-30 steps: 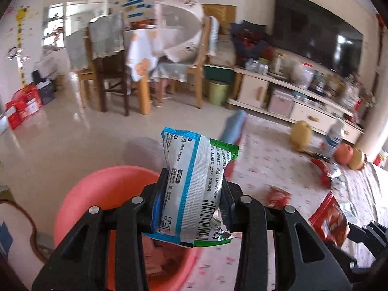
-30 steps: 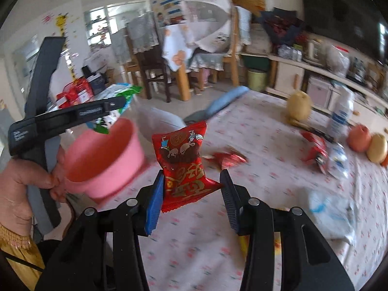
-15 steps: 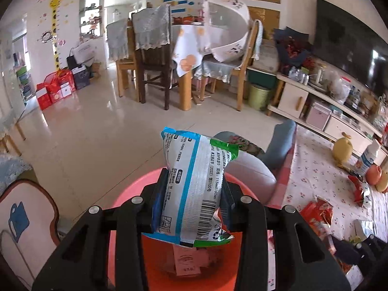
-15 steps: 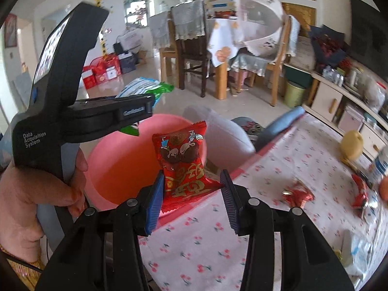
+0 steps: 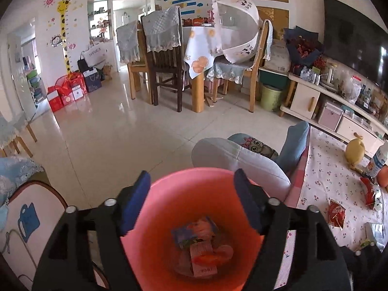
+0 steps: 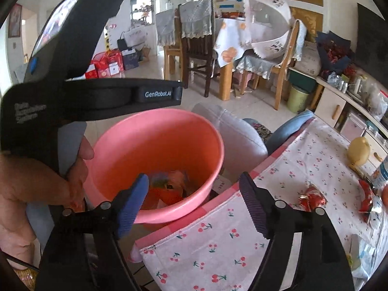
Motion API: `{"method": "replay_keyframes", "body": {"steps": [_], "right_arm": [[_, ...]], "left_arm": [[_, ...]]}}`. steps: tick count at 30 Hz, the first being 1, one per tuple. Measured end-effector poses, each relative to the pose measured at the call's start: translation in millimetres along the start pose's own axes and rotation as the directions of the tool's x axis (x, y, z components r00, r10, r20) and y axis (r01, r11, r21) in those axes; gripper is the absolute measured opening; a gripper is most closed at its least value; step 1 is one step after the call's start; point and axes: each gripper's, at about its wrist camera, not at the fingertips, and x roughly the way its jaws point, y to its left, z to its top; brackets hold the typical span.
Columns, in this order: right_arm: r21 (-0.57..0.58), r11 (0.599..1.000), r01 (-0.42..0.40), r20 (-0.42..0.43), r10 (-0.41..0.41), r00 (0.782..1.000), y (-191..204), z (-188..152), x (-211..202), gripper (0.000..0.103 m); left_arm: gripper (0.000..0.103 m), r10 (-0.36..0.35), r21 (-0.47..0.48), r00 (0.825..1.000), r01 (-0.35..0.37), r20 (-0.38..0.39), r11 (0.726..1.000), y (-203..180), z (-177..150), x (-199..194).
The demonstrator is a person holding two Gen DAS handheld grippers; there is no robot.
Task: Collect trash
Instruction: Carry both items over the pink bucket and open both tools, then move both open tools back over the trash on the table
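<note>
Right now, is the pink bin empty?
No. The bin has wrappers lying at its bottom, seen in both views.

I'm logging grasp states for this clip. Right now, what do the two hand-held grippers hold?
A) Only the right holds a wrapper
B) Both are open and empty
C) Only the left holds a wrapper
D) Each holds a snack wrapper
B: the left hand-held gripper and the right hand-held gripper both stand wide open with nothing between their fingers, and wrappers lie in the pink bin.
</note>
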Motion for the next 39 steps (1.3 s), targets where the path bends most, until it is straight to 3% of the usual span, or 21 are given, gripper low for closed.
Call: {"method": "replay_keyframes", "body": {"steps": [2,13,26,39], "right_arm": [[0.010,1.000,0.022,0.016,-0.022,1.000,-5,-3,-7,0.084],[0.051,0.994,0.093,0.034,-0.095,0.995,-29,-26,-36,0.089],[0.089,0.988,0.129,0.020,-0.131,0.991,-49,-52,-60,0.093],[0.141,0.975,0.171,0.018,-0.175,0.984,-81,-80,-87,0.093]], "left_arm": [[0.083,0.000,0.009,1.000,0.000,0.008,1.000,-3,1,-2],[0.091,-0.012,0.092,0.999,0.008,0.040,0.996,-31,0,-12],[0.093,-0.046,0.182,0.997,0.033,0.064,0.983,-69,-3,-21],[0.094,-0.071,0.301,0.995,0.047,0.072,0.952,-121,-15,-28]]}}
